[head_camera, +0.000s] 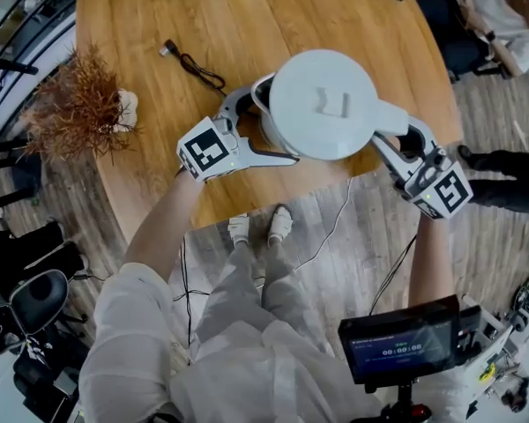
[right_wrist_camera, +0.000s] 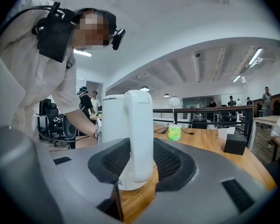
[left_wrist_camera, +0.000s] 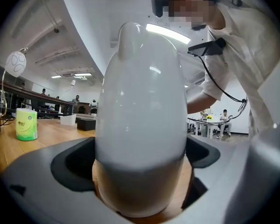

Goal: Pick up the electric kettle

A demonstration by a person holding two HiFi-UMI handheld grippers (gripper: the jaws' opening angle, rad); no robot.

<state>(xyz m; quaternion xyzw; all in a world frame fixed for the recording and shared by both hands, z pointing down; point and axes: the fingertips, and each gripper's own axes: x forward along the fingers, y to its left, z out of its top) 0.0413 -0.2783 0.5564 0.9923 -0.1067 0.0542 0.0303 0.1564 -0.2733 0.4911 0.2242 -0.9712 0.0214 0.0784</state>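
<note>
- Way over on the left of the table [head_camera: 247, 25] there's a dried brown plant [head_camera: 79, 104], and a black cable [head_camera: 194, 64] lies a bit to its right. Both are well apart from the action.
- The left arm [head_camera: 159, 232] reaches in from the near side toward the table's near edge. The forearm is bare, and the marker cube [head_camera: 207, 152] on top faces up at the head camera.
- The left claw [head_camera: 269, 122] sits roughly level and points right, into the side of the electric kettle [head_camera: 326, 104]. It's released and spread wide, with one jaw on the far side of the rounded white body and one on the near side.
- In the left gripper view that body fills pretty much the whole gap between the pads. I can't see either pad actually squeezing it though.
- The kettle itself stands upright on the wood with its lid on, just by the near edge, right between the two claws.
- On its right side, the handle [right_wrist_camera: 139, 134] stands upright between the mesh pads of the right claw [head_camera: 398, 135]. That claw is clenched on it, with a pad against each side.
- The right arm [head_camera: 432, 263] comes up from the near right, also about level.
- A green tub [right_wrist_camera: 174, 133] sits further back on the table.
</note>
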